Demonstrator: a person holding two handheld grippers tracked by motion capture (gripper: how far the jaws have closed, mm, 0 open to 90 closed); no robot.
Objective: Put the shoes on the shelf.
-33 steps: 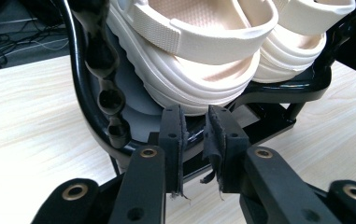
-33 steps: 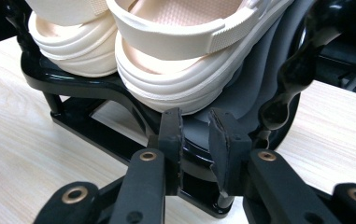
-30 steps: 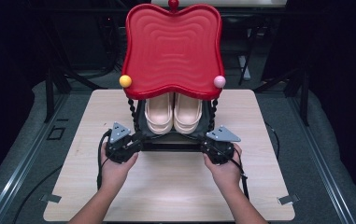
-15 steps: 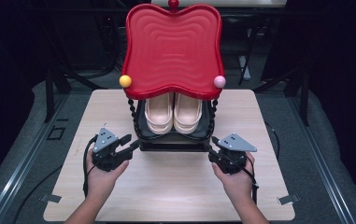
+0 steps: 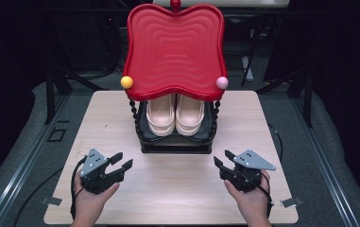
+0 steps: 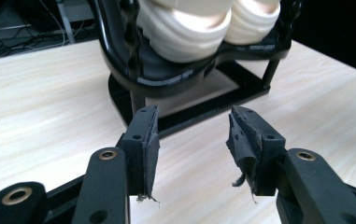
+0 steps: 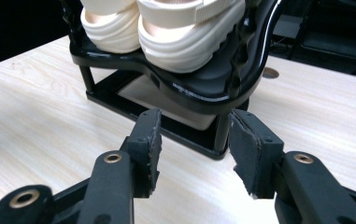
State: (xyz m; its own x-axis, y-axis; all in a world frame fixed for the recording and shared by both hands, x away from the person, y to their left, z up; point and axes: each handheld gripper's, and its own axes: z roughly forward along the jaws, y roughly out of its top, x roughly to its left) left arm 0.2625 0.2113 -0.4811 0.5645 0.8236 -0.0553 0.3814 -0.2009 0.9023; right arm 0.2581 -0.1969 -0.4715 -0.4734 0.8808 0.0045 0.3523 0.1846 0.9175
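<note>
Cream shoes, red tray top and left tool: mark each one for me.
cream shoes [image 5: 175,115], high view, inner edge of left shoe.
red tray top [image 5: 175,49], high view, centre of ridged surface.
left tool [image 6: 192,135], left gripper view, midway between fingertips.

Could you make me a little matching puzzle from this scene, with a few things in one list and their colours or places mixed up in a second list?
Things:
1. top tray
2. shoes
3. left ball
4. left gripper

Descriptions:
A. cream, side by side on the black lower shelf
B. open, held above the near-left part of the table
C. red, with a wavy outline
D. yellow, at a front corner of the tray

Pairs: 1-C, 2-A, 3-D, 4-B
</note>
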